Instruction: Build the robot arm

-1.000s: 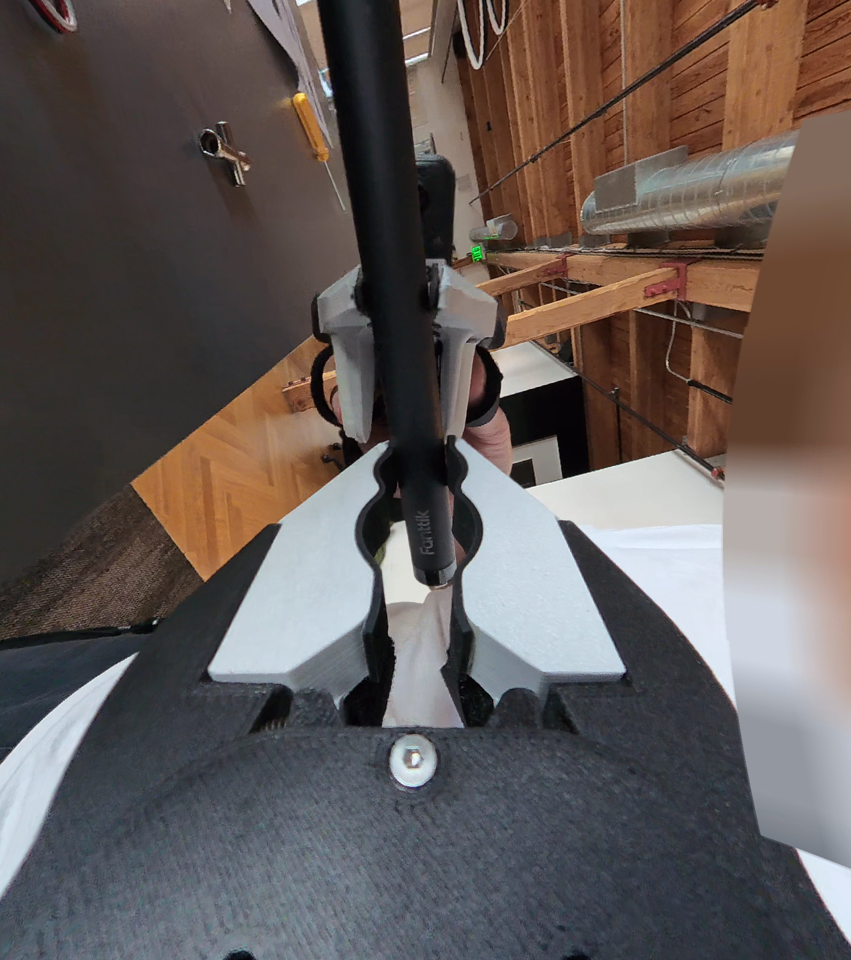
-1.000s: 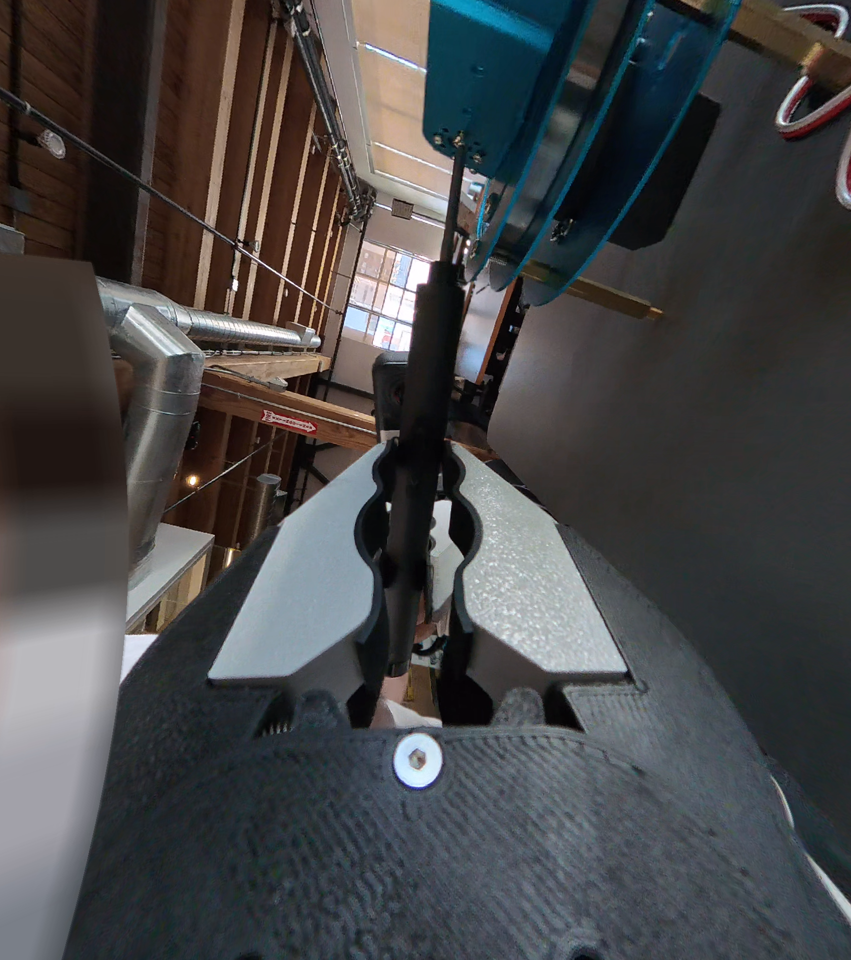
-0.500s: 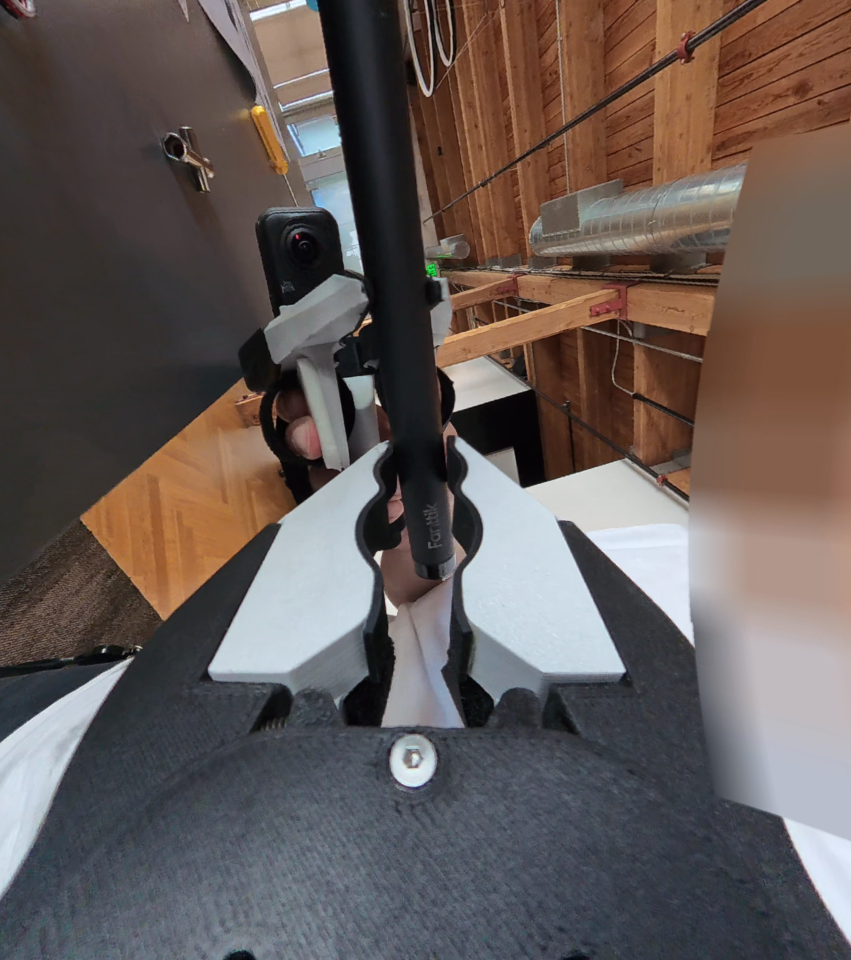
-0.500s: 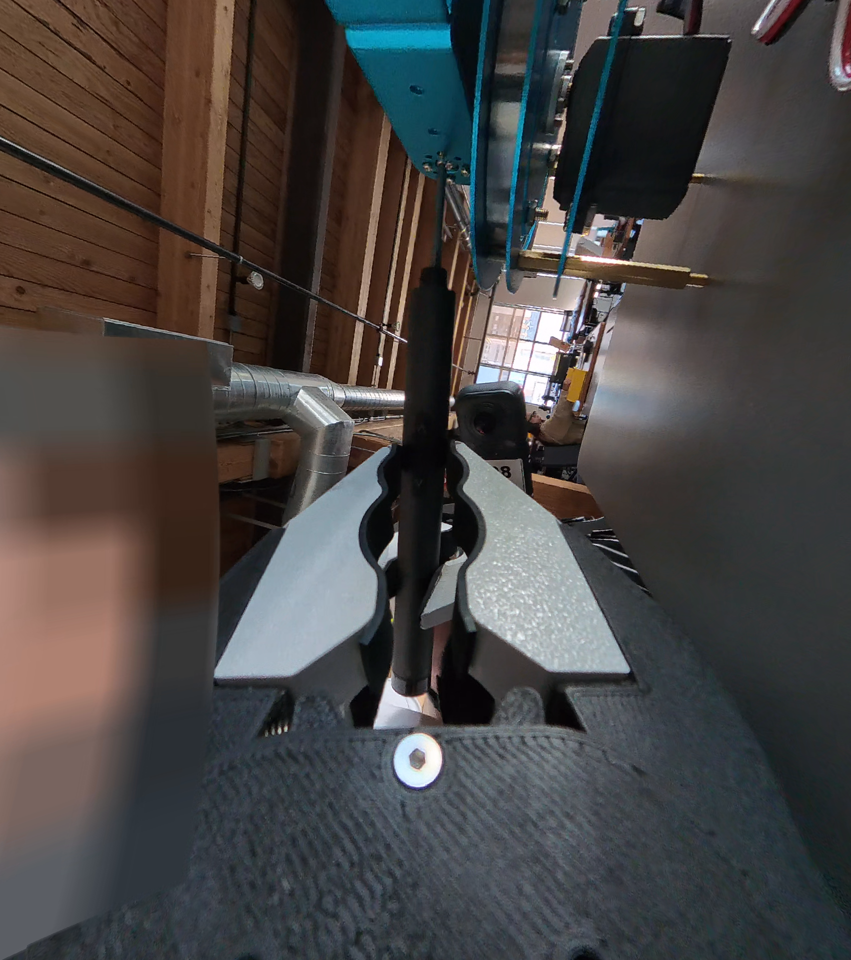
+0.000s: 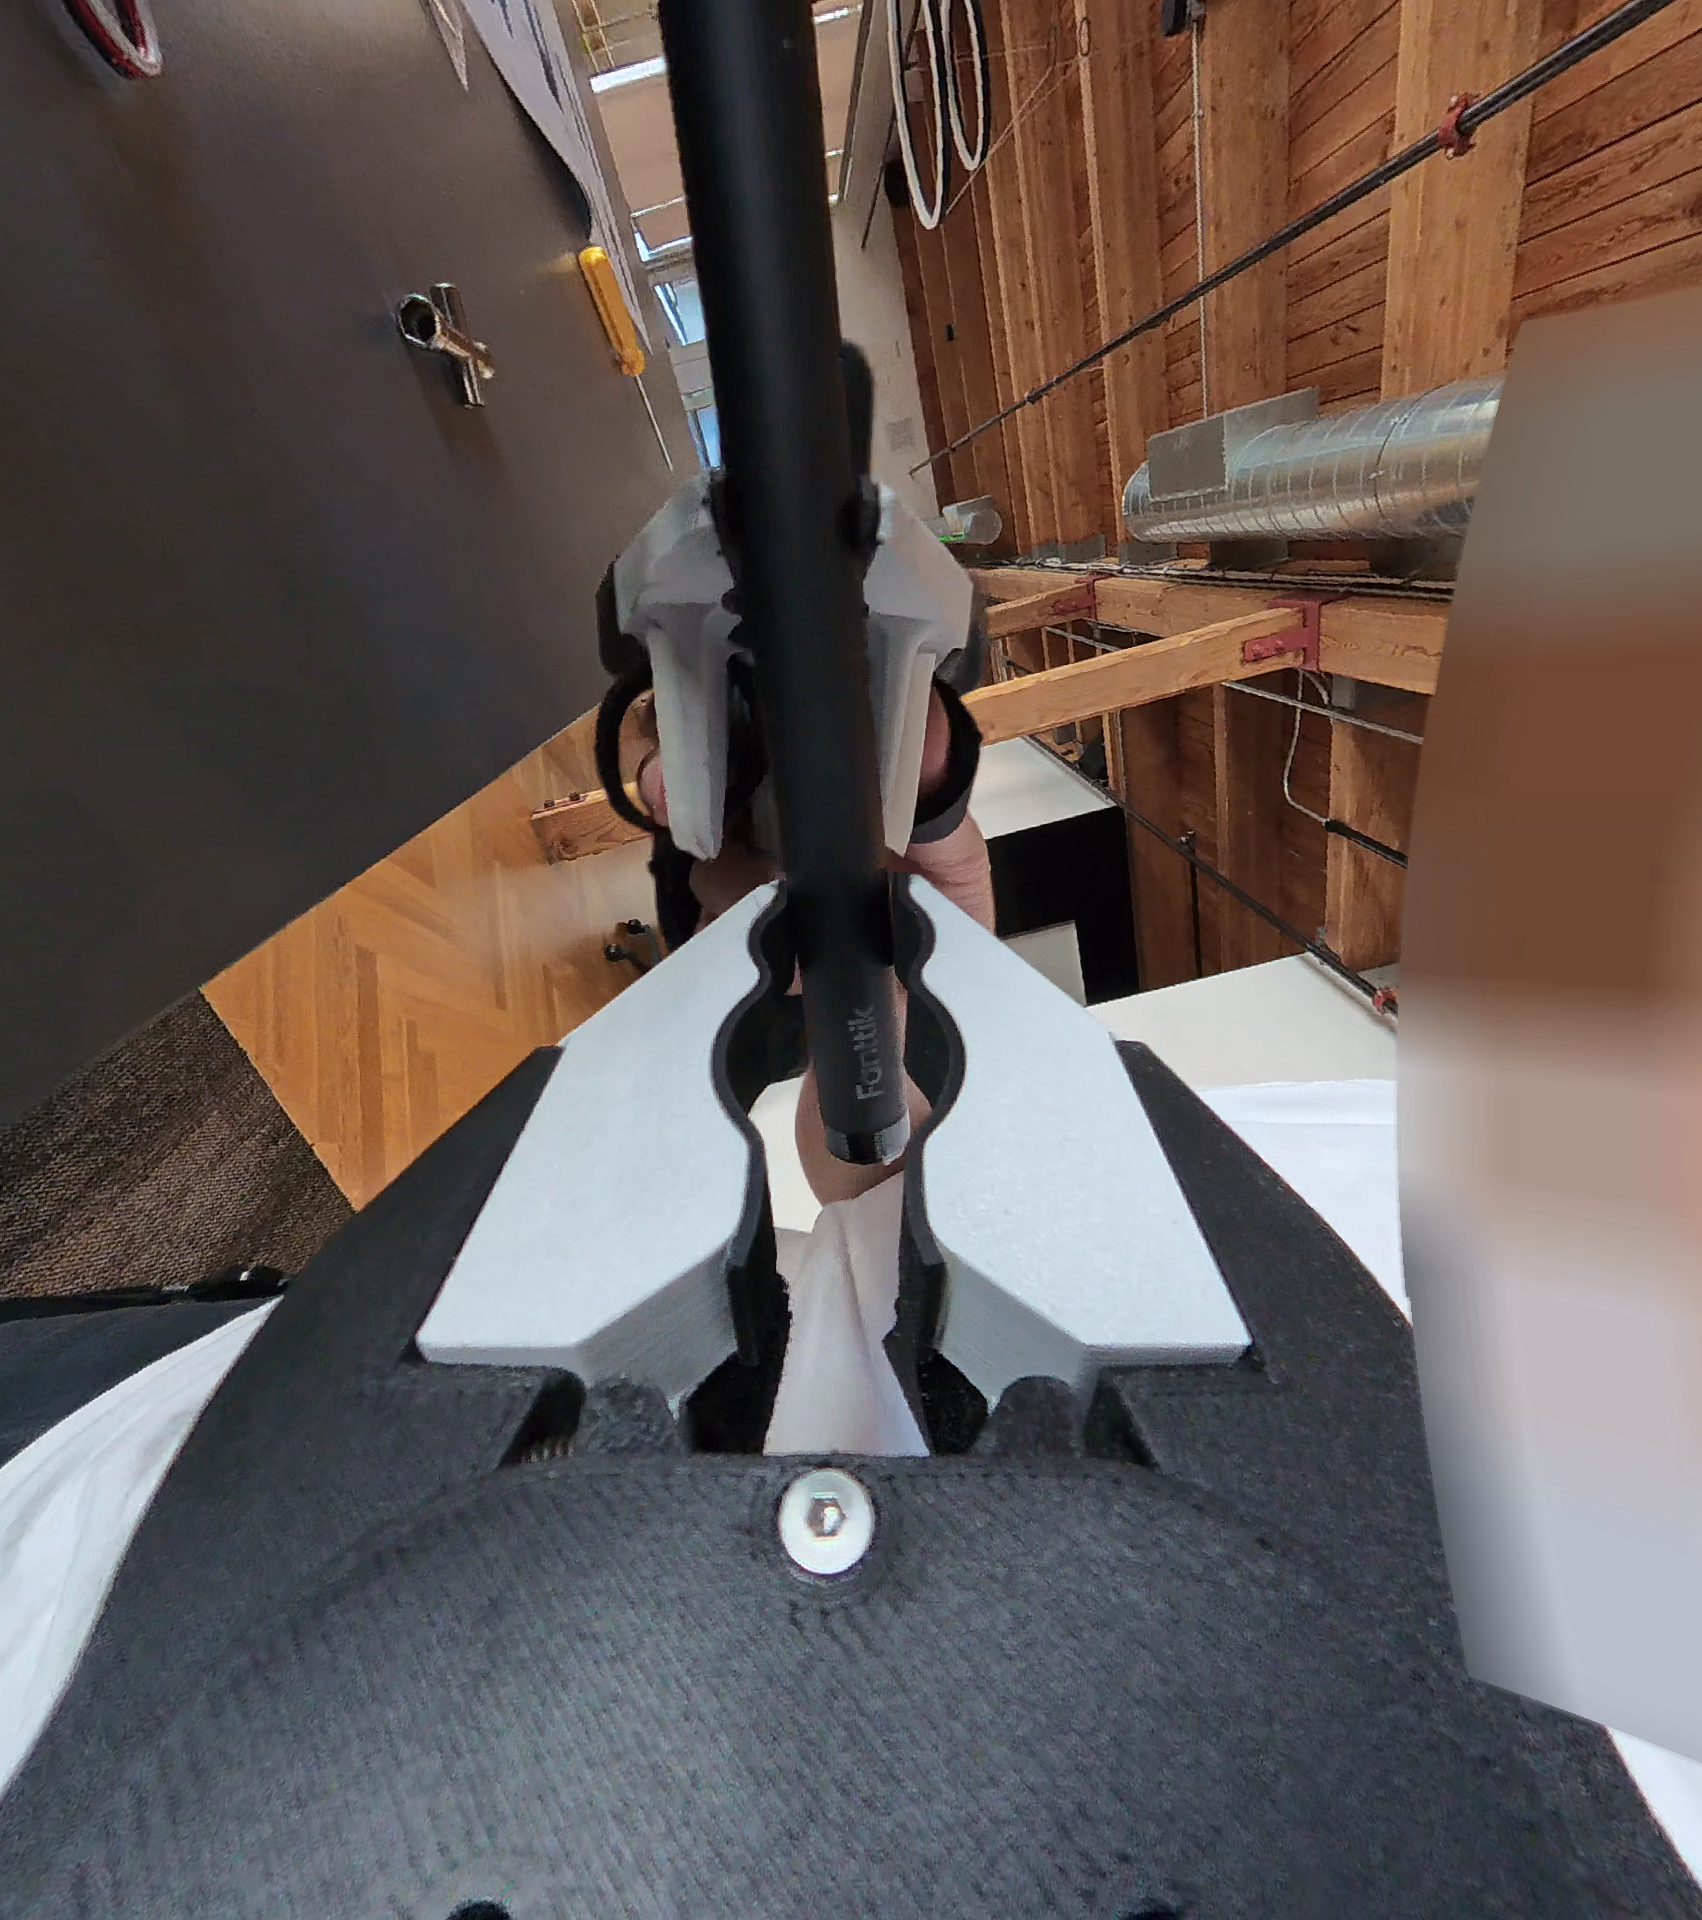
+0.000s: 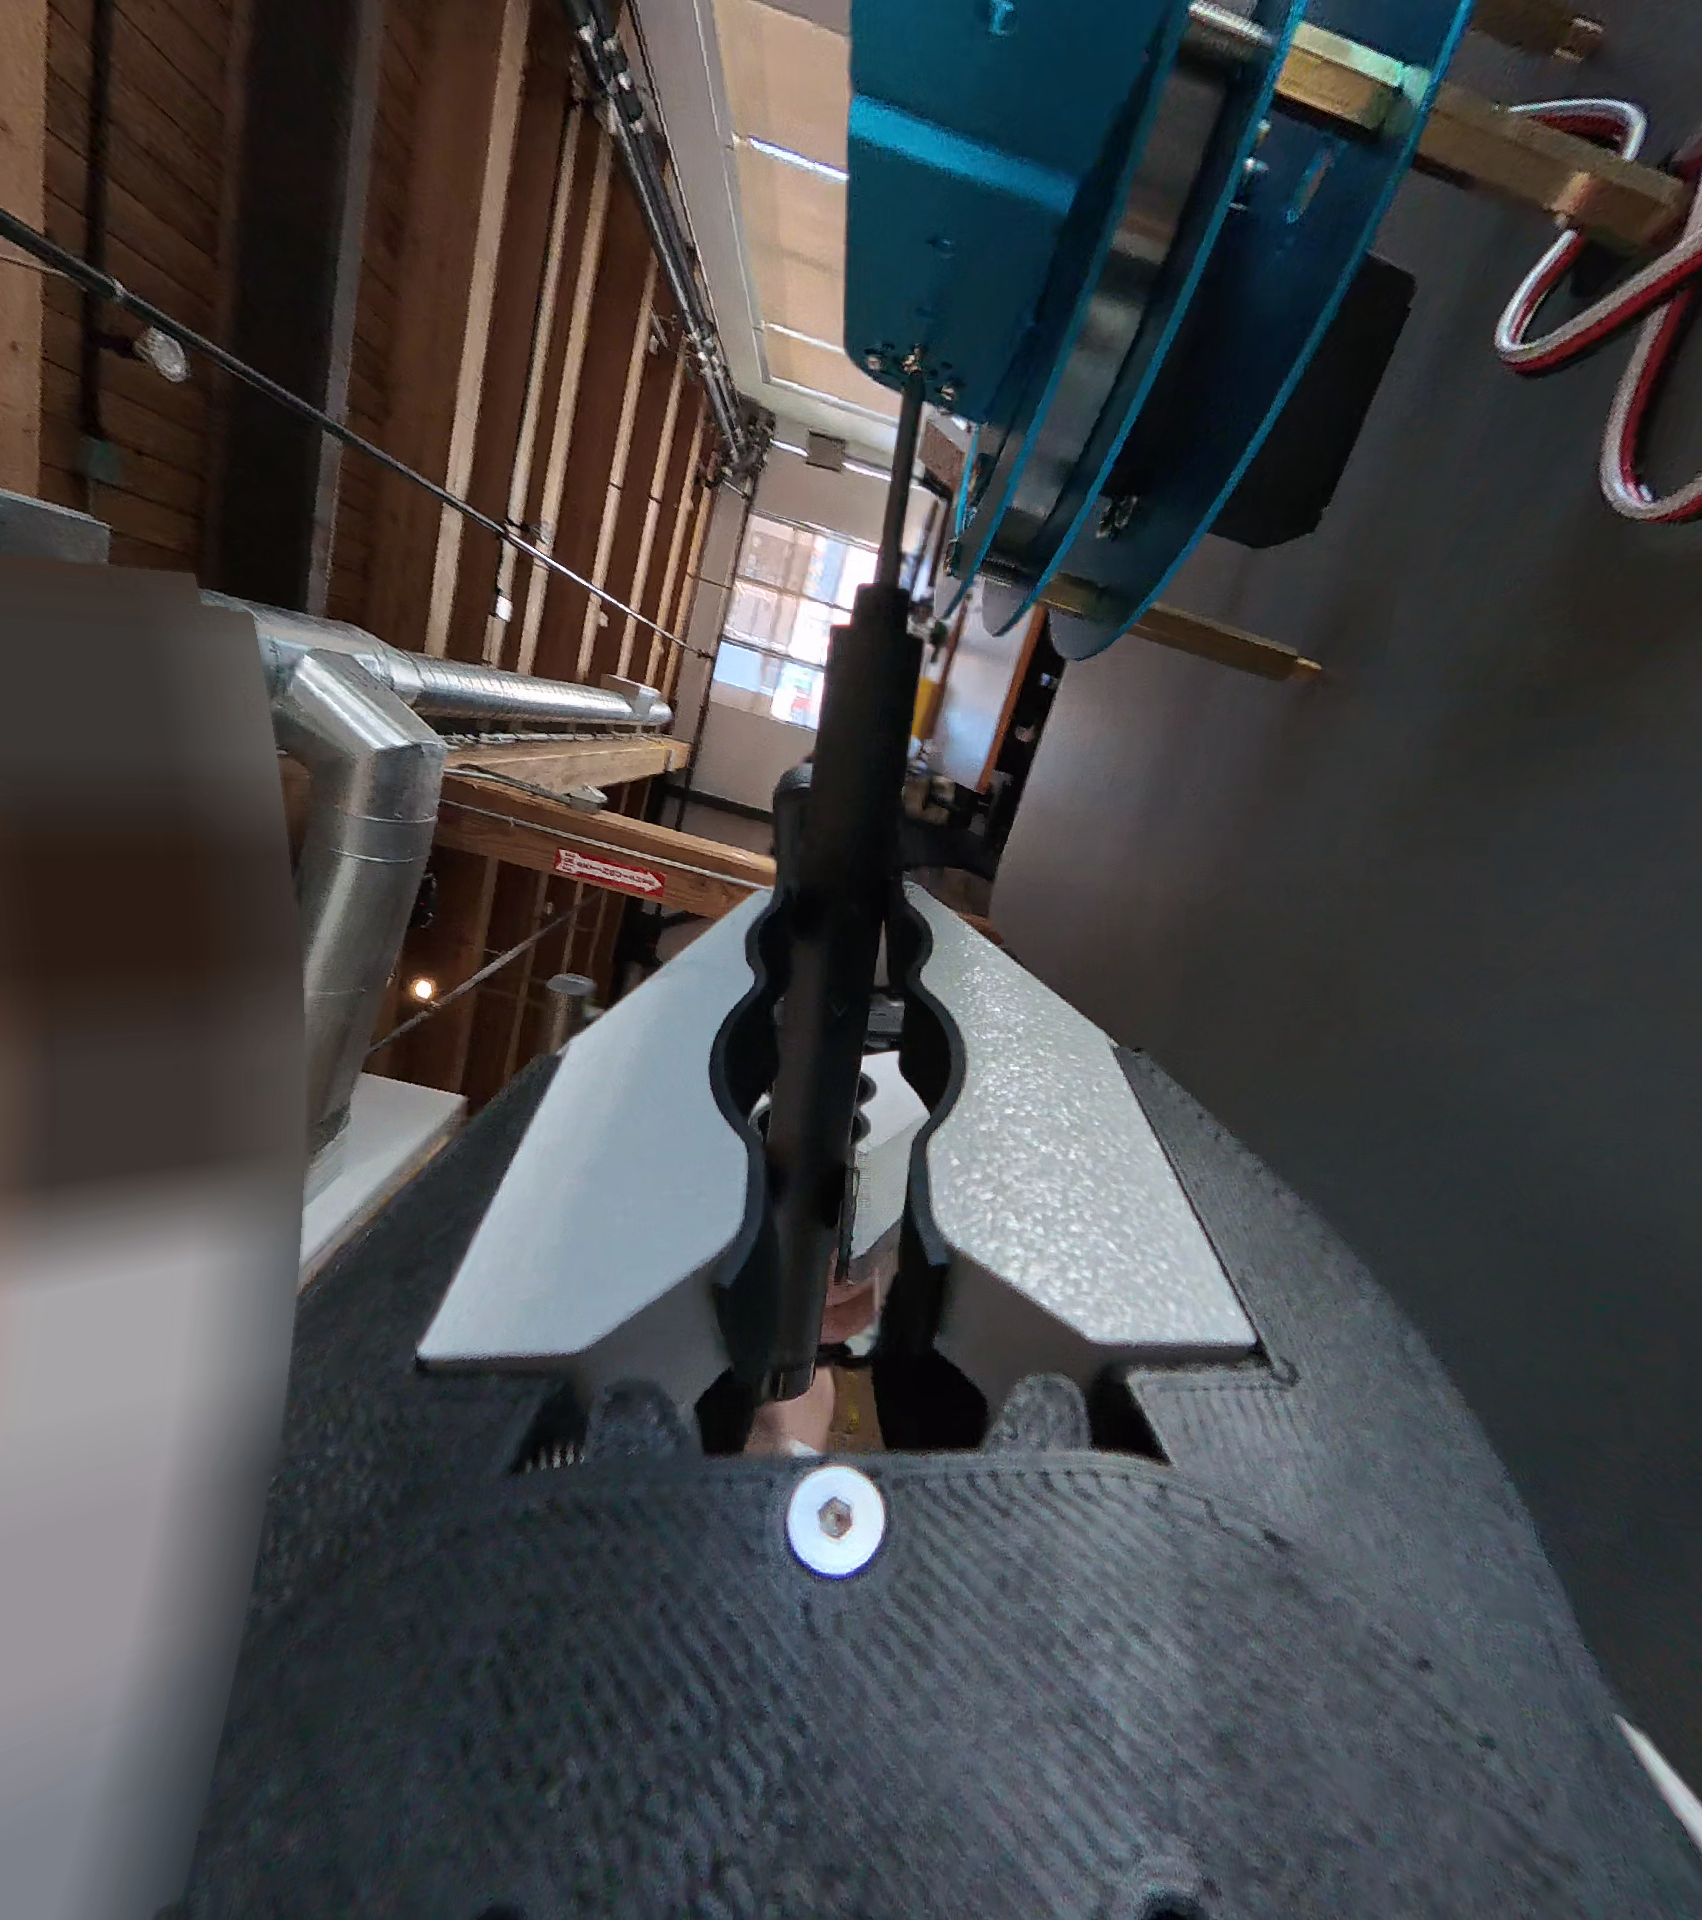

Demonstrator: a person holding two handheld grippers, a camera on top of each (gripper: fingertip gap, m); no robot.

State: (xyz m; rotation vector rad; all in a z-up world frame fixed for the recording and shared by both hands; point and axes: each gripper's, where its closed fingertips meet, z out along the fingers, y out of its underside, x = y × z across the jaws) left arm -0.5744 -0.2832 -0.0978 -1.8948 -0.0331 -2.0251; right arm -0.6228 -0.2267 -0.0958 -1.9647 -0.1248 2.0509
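A black pen-shaped power screwdriver (image 5: 785, 520) is held by both grippers. My left gripper (image 5: 831, 904) is shut on its rear end, and the butt cap sticks back between the fingers. My right gripper (image 5: 795, 665) shows farther up the same tool, with a hand behind it. In the right wrist view my right gripper (image 6: 836, 904) is shut on the screwdriver's body (image 6: 826, 1039). Its thin bit (image 6: 904, 468) reaches up to a row of small holes on the edge of a teal-blue metal assembly (image 6: 972, 187).
A dark grey panel (image 5: 151, 520) carries a yellow-handled screwdriver (image 5: 611, 312) and a metal fitting (image 5: 447, 343). On it in the right wrist view are a red-and-white cable loop (image 6: 1657, 312), a black box (image 6: 1314, 416) and brass standoffs (image 6: 1231, 644). A silver duct (image 5: 1325, 478) runs along a wooden wall. Tip to tip, the grippers are about 7 cm apart.
Both grippers stay shut on the screwdriver. In the left wrist view the right gripper swung left half a second ago and is now back in line with the tool. The bit stays at the blue assembly.
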